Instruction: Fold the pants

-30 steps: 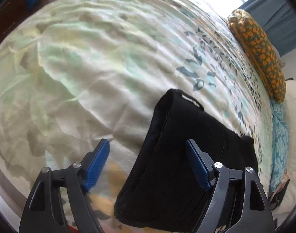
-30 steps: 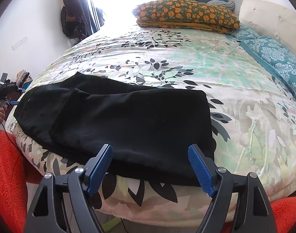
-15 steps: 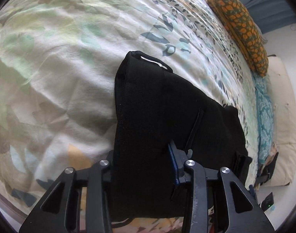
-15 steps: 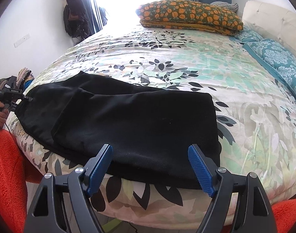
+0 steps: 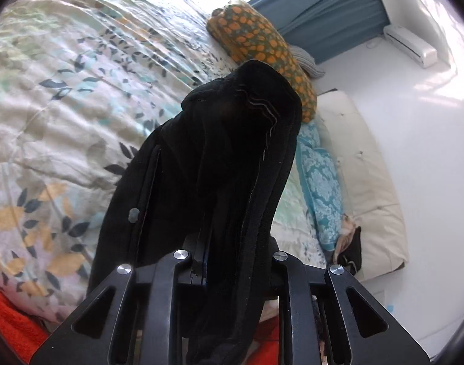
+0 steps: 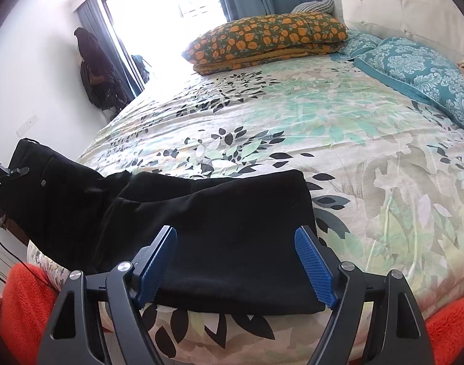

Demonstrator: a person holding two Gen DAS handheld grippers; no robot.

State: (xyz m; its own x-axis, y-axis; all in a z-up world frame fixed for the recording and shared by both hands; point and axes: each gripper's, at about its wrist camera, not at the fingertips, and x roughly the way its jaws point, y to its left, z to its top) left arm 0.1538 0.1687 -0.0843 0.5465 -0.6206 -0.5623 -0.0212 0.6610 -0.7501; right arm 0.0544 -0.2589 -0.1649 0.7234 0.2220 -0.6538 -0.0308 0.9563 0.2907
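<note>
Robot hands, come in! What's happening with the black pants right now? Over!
Left gripper closing on the black pants, that end raised off the bed. Right gripper open, holding nothing. Nothing blocking the fold.

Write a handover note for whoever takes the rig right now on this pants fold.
Left gripper: jaws closing on one end of the black pants, which is raised off the floral bedspread.
Right gripper: open, hovering over the other end, holding nothing.
Pants: already folded lengthwise along the near bed edge; that end lies flat.
Left: probably carry the raised end across onto the flat end, release, smooth.
</note>
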